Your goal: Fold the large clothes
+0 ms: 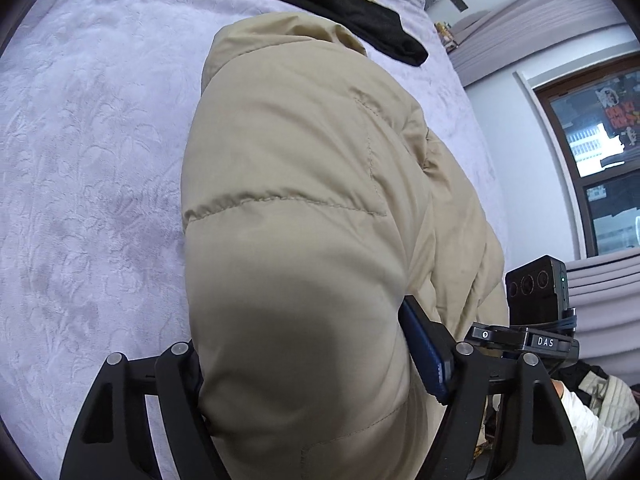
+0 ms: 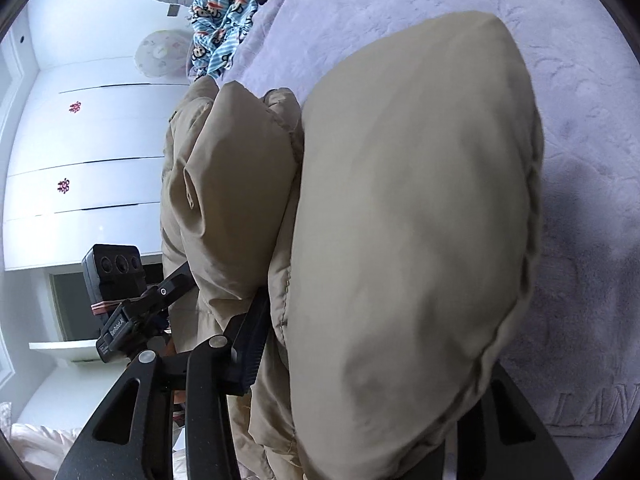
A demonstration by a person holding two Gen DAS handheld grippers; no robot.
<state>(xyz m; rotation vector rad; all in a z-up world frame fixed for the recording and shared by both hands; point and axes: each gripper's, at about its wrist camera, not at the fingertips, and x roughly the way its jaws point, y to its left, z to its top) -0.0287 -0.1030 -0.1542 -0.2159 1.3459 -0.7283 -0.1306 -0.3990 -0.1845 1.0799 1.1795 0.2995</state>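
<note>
Beige puffer jacket bulges over the lilac bedspread, bunched between both grippers. Left gripper clamps a thick fold; right gripper likewise pinches padding. Far off lie a black garment and blue patterned cloth.

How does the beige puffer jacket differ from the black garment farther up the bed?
The beige puffer jacket is thick, quilted and bulging, and sits between the fingers of both the left gripper and the right gripper; the black garment is thin, lies flat and is untouched. The jacket fills both views; the black garment shows small, farther up the bed. Both lie over the same lilac bedspread.
</note>
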